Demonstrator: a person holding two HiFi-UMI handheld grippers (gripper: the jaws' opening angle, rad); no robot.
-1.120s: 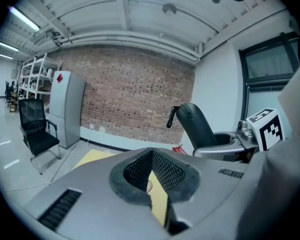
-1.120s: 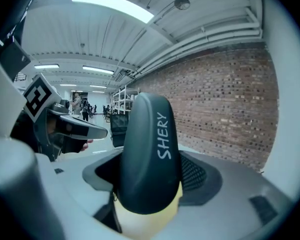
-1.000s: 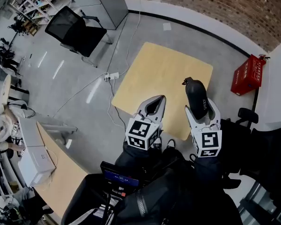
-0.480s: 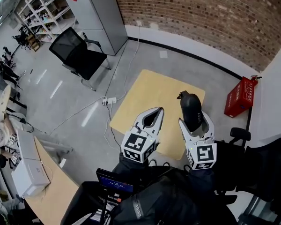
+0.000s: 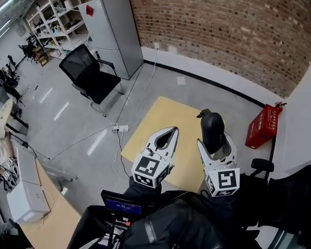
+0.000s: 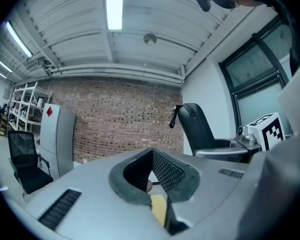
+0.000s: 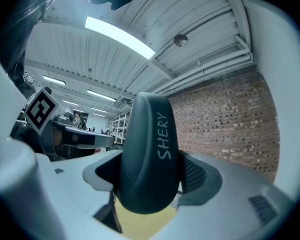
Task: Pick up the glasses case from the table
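step: lift – case (image 5: 212, 127) is off the tabletop (image 5: 165, 115), above its near edge | right fingers (image 5: 202, 152) clamp the case, which juts out past them | left fingers (image 5: 154, 140) pressed together on nothing, above the tabletop's near edge | next: we judge the pickup all but done; we need only a firm, steady grip

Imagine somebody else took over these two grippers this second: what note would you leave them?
Right gripper: shut on the case, which stands upright between its jaws.
Left gripper: shut, nothing in it, held beside the right one.
Case: off the table, held in the air above its near edge.
Done: the case is picked up.
Left: likely nothing but to keep the grip firm; the left gripper isn't needed.
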